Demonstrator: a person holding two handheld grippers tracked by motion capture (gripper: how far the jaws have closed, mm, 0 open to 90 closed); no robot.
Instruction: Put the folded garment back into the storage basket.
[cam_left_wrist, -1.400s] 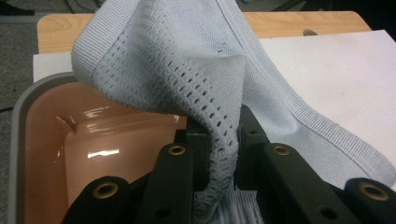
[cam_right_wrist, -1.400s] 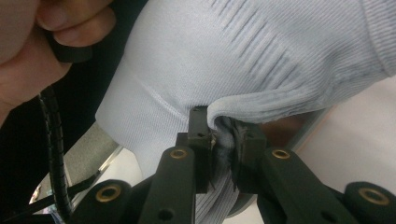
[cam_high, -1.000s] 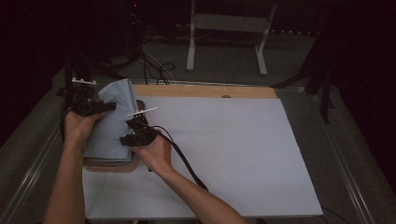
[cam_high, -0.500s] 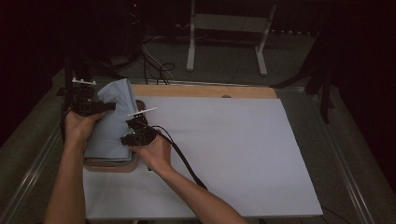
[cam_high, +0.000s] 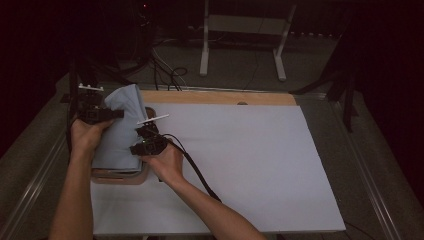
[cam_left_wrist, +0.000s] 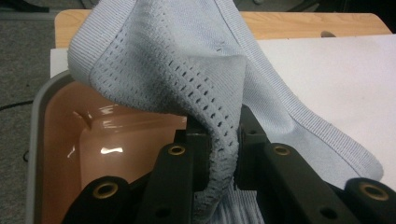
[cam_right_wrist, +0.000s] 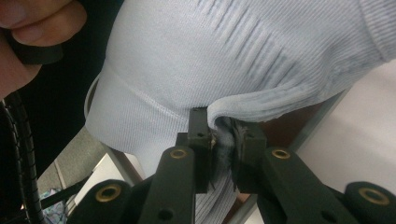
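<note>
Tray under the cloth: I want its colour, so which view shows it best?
The left gripper view: the tray shows a glossy tan inside and grey rim below the cloth. The high view shows its near edge; the right gripper view, a rim sliver.

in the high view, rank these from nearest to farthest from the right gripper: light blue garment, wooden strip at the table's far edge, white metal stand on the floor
1. Light blue garment: clamped in the right gripper, over the tray at the table's left.
2. Wooden strip: along the table's far edge, beyond the gripper.
3. White metal stand: on the floor behind the table, farthest.
</note>
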